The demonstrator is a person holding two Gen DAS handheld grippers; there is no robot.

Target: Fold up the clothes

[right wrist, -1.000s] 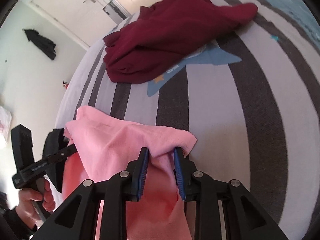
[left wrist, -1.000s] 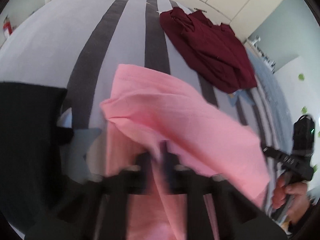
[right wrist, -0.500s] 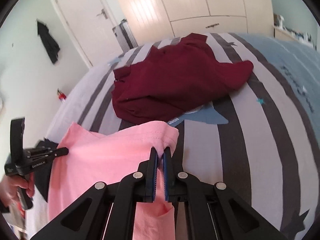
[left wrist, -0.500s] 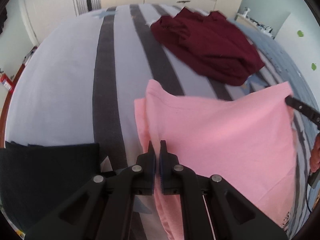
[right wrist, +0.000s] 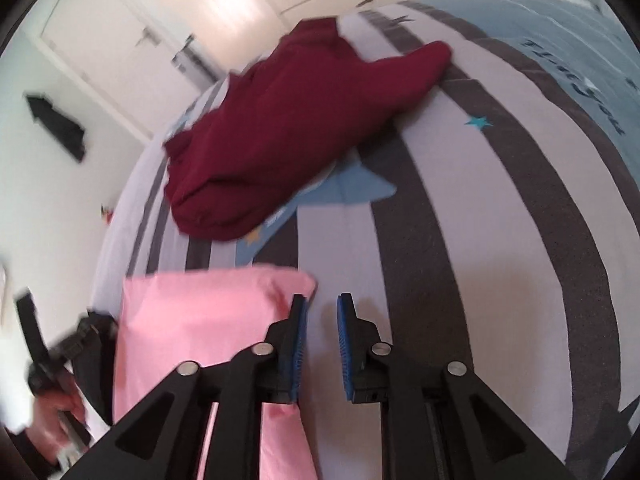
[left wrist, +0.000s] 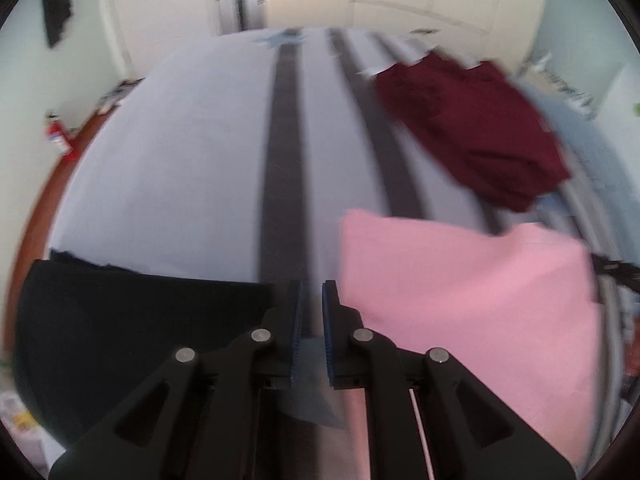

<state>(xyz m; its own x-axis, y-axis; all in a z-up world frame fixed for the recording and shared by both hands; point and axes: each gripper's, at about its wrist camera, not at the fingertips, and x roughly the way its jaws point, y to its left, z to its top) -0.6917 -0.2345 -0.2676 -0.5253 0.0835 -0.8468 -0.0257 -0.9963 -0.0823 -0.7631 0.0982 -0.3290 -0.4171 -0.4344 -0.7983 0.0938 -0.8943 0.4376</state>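
Observation:
A pink garment (left wrist: 460, 300) lies folded flat on the striped bed, to the right of my left gripper (left wrist: 311, 288). That gripper is open and holds nothing; its fingers hang over a dark stripe between the pink cloth and a black garment (left wrist: 132, 320). In the right wrist view the pink garment (right wrist: 192, 332) sits left of my right gripper (right wrist: 322, 300), which is open and empty, its left finger beside the cloth's corner. A crumpled maroon garment (left wrist: 472, 128) (right wrist: 288, 132) lies farther back on the bed.
The bed (left wrist: 180, 152) has grey and dark stripes with blue star prints (right wrist: 348, 188). A person's hand (right wrist: 52, 412) holding the other gripper shows at lower left. White wardrobe doors (right wrist: 160, 32) and a dark item hanging on the wall (right wrist: 60, 128) stand behind.
Both grippers have let go of the pink garment and opened. The garment now lies flat on the bed, and both grippers have drawn away to its sides.

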